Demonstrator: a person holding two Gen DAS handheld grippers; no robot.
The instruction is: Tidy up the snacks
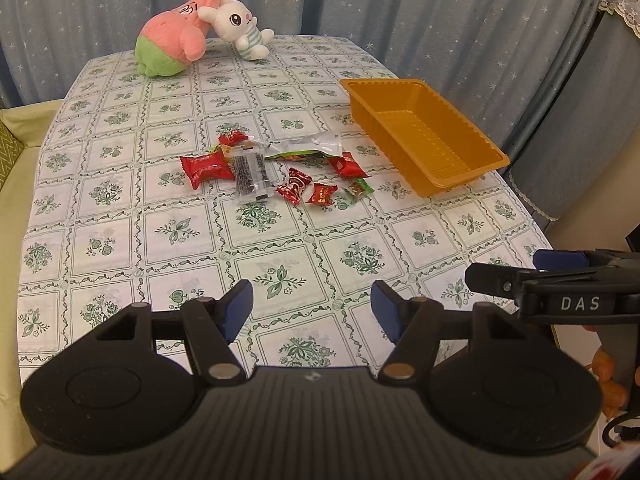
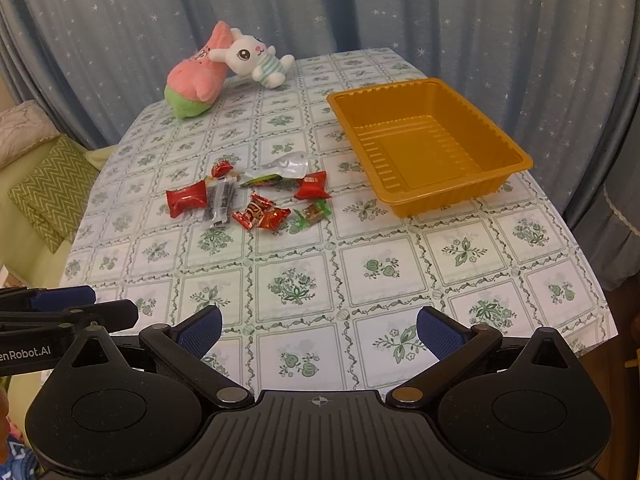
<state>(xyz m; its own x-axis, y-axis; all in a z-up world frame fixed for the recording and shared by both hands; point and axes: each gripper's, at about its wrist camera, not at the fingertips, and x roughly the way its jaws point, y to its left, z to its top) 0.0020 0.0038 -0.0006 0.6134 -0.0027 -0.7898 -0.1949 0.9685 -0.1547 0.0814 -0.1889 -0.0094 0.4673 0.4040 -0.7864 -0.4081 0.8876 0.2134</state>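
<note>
Several wrapped snacks lie in a loose pile mid-table: a red packet, a clear packet of dark snack, a silver-green pouch, small red candies and a green-wrapped candy. An empty orange plastic tray stands to their right. My left gripper is open and empty, low over the near table edge. My right gripper is open and empty, beside it, also short of the snacks.
A pink-and-green plush and a white rabbit plush sit at the table's far edge. Blue star curtains hang behind. A green cushion lies left of the table. The floral tablecloth covers the table.
</note>
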